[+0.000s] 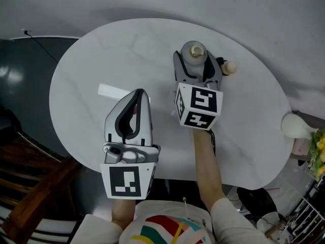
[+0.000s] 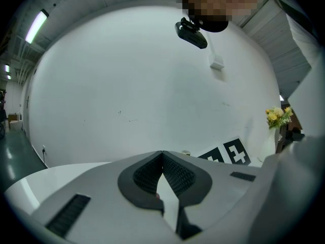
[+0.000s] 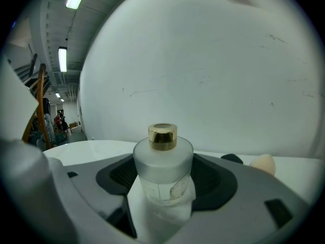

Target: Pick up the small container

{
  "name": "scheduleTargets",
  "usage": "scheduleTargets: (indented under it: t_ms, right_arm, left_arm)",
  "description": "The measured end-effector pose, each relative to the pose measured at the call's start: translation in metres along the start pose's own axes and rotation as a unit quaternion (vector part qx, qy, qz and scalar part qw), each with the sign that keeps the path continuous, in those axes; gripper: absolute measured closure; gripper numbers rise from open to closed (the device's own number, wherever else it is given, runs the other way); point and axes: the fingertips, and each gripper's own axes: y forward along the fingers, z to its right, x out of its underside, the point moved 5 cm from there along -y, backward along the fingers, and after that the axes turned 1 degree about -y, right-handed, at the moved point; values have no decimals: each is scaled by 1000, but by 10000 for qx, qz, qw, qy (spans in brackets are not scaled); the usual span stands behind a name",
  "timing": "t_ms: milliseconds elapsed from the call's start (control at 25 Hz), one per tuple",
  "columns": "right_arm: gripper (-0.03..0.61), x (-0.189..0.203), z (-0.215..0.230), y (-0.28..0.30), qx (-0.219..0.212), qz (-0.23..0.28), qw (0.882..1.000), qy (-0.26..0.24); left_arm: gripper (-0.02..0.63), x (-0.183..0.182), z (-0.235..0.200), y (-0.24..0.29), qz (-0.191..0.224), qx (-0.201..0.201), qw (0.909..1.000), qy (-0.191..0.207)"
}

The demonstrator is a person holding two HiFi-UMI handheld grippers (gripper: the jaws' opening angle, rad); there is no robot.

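Gripping the small container (image 3: 163,159) is the right claw (image 3: 164,181); left claw (image 2: 162,155) closed, empty.

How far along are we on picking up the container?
Done: the right gripper has reached the bottle, jaws closed on its frosted sides below the gold cap. In hand: the grip, with the bottle upright between the jaws. Left: the lift; I can't tell whether it has cleared the table. The left gripper is shut and empty.
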Motion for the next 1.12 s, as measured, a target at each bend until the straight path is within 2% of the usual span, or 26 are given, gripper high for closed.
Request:
scheduleTargets:
  t_ms: [240,560,760,960,1120]
  right_arm:
    - [244,-31,4,-20,69,204,9997,-118]
    - [244,-98,17,-70,272,626,9975,-180]
    - [244,-141,18,-122,340,866,9953,-274]
    - [244,-177,11,-184,281,1113,9929,-303]
    - [244,-191,1,-234,138,1324,9907,-277]
  left_arm:
    - [597,-22,8,-8,141,-14,9999,15]
    - [596,-67,28,-24,538,59,9984,150]
    - [595,-102,36,-38,727,-48,9970,261]
    - [597,-137,51,-58,1023,86,9942,334]
    - [595,-160,66,-69,1102,201,9928,422]
